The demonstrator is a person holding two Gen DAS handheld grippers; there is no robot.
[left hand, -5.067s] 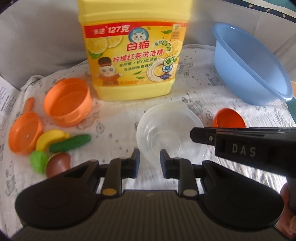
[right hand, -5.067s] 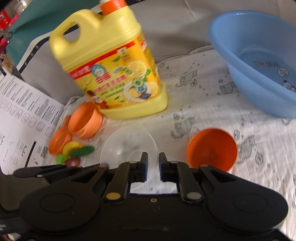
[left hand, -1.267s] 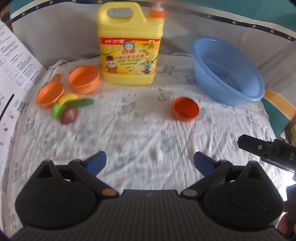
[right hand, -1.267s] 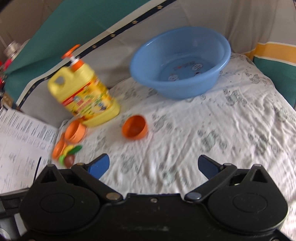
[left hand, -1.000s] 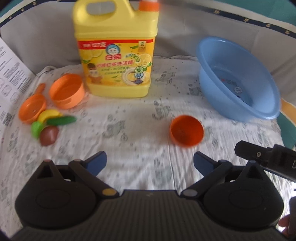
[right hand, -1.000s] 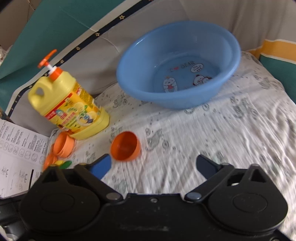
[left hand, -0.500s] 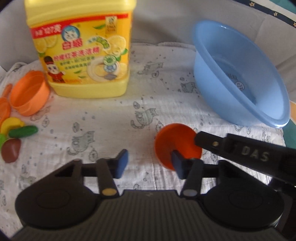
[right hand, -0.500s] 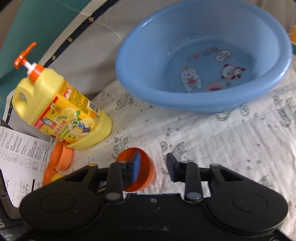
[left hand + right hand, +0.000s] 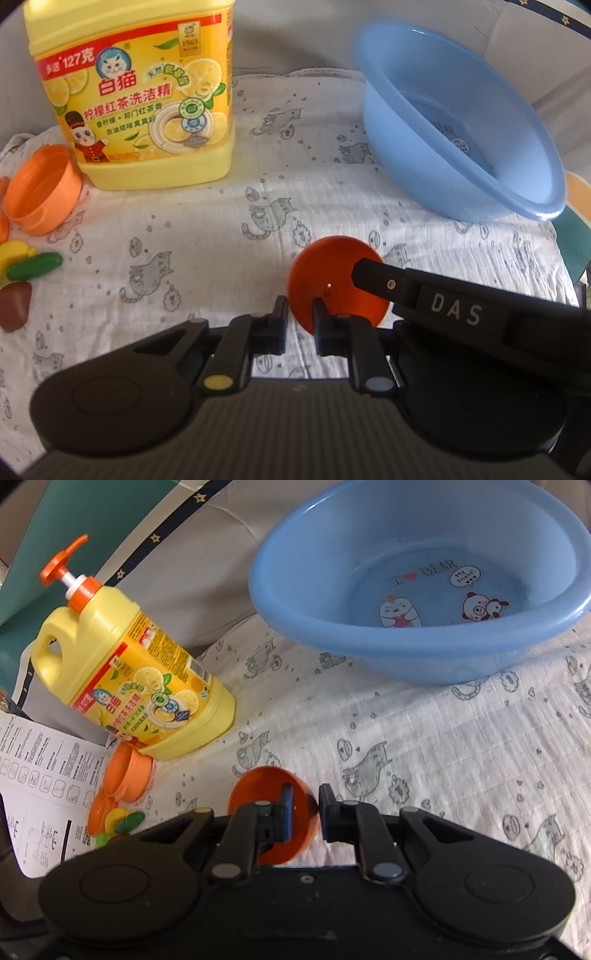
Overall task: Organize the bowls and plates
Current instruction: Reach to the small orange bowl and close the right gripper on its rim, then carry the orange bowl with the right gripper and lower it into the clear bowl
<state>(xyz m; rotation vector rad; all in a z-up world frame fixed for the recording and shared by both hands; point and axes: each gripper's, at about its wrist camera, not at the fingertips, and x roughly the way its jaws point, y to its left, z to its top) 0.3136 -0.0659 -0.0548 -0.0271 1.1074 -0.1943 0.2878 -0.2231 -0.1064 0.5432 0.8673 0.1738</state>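
On the cat-printed cloth [image 9: 207, 236], a small orange bowl [image 9: 332, 280] lies near the front edge, roughly midway across, tipped so its opening faces up and toward the cameras. Both grippers meet on it. The left gripper [image 9: 298, 320] has its fingers drawn close together with the bowl's left rim between them, one finger outside the wall and the other inside the hollow. The right gripper [image 9: 306, 812] pinches the opposite rim the same way: its blue-padded finger sits inside the bowl and its other finger presses against the outer wall. In the left wrist view the black body of the right gripper reaches in from the right edge, its tip lying over the bowl's right rim. A blue basin [image 9: 417, 590] stands toward the cloth's back right corner, well apart from the bowl, with cartoon bears printed on its floor. A yellow detergent jug [image 9: 140, 92] with an orange pump stands at the back left. Just beside the jug, at the left edge, an orange cup [image 9: 40, 188] lies on its side, and in front of it are toy foods: a yellow piece [image 9: 14, 254], a green cucumber [image 9: 35, 266] and a brown piece [image 9: 13, 310]. A printed paper sheet [image 9: 33, 775] lies past the cloth's left edge.
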